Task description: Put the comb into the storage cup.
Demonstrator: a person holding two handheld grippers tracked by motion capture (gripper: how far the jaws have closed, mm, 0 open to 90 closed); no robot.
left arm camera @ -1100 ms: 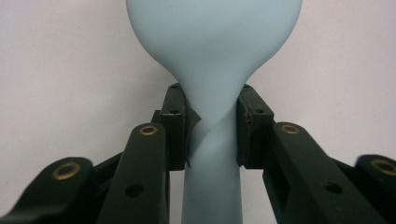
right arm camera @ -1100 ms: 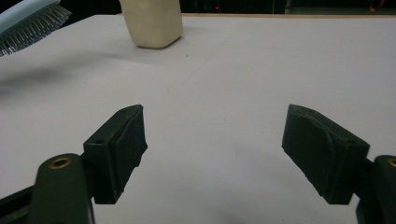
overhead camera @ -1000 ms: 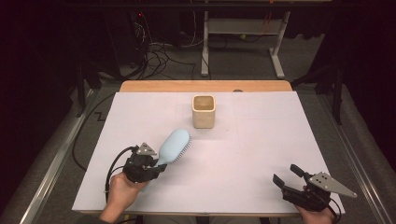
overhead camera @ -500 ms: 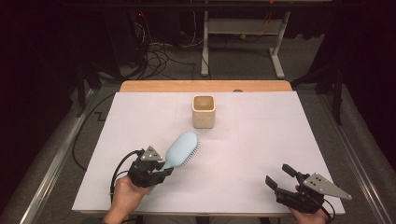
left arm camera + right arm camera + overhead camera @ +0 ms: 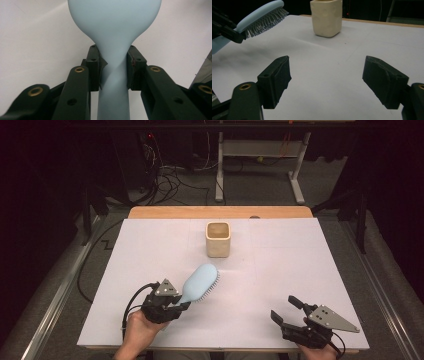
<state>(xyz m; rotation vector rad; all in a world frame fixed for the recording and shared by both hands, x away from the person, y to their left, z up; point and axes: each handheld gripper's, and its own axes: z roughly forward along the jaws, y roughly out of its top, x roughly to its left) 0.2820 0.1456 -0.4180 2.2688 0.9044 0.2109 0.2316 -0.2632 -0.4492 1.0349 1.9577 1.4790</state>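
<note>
The left tool [image 5: 172,306] is clamped on the handle of the pale blue hairbrush [image 5: 201,283], jaws pressing both sides of the neck. The brush is held above the white surface [image 5: 280,270], head angled toward the cream cup [image 5: 218,239], bristles facing down and to the right; it appears clear of the surface. The right tool [image 5: 290,312] sits near the front right edge, jaws apart, nothing between them.

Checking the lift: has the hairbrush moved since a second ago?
Yes. The hairbrush, held in the left hand-held gripper, has swung its head rightward, nearer below the cup.
</note>
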